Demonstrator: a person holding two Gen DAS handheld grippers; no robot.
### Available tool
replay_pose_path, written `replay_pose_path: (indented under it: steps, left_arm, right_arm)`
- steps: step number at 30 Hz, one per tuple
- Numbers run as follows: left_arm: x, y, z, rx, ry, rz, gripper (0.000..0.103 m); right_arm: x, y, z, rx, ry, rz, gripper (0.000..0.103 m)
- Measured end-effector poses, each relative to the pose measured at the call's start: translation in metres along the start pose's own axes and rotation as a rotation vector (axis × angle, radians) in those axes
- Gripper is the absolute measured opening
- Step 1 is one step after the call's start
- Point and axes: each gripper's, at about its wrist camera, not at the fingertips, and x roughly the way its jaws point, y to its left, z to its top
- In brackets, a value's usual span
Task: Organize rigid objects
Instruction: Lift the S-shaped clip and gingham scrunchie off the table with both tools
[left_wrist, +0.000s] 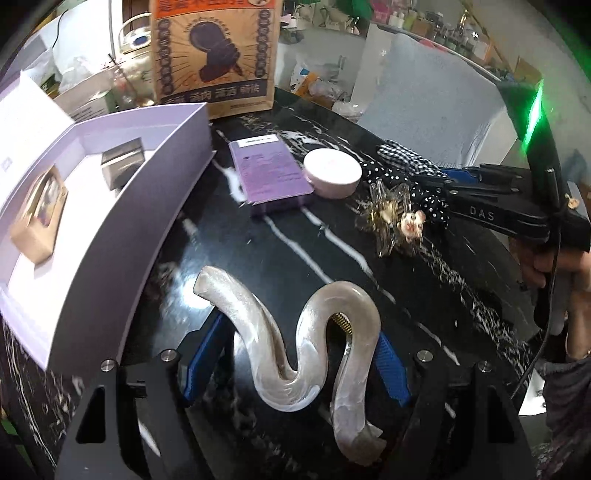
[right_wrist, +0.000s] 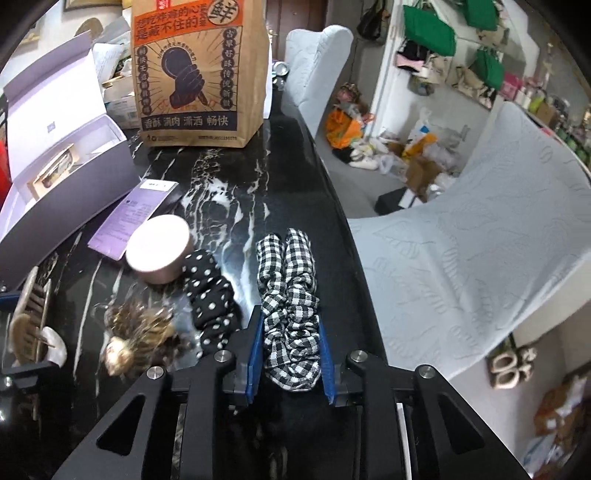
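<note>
Left gripper (left_wrist: 295, 365) in the left wrist view pinches a pearly wavy hair clip (left_wrist: 295, 347) between its blue pads (left_wrist: 393, 373), the clip rising from the jaws above the black marble table (left_wrist: 295, 266). Left of it stands an open lilac box (left_wrist: 110, 206) with small cartons inside; ahead lie a purple packet (left_wrist: 273, 177) and a pink tin (left_wrist: 332, 171), touching each other, and a gold spiky clip (left_wrist: 391, 218) farther right. From the right edge the right gripper (left_wrist: 443, 177) reaches in, angled down over the scrunchies, a hand (left_wrist: 554, 266) on its grip. In the right wrist view, the right gripper (right_wrist: 291, 350) is pressed onto a checked scrunchie (right_wrist: 290, 295) that runs forward between its pads. A dotted scrunchie (right_wrist: 210, 295) lies just left, touching the tin (right_wrist: 159, 251). A paper bag (right_wrist: 199, 74) stands at the table's far end.
</note>
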Motion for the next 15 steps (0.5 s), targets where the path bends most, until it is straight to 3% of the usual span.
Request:
replay_pose_path:
  steps: [5,15]
  left_arm:
    - [-0.016,0.004,-0.007,0.012,-0.033,0.019,0.074]
    - [-0.04,0.008,-0.025,-0.02,-0.073,0.03,0.074]
  right_arm:
    - [-0.022,0.008,-0.011,0.052,-0.018,-0.038,0.026]
    - [-0.073,0.027,-0.037,0.096,-0.069,-0.024,0.026]
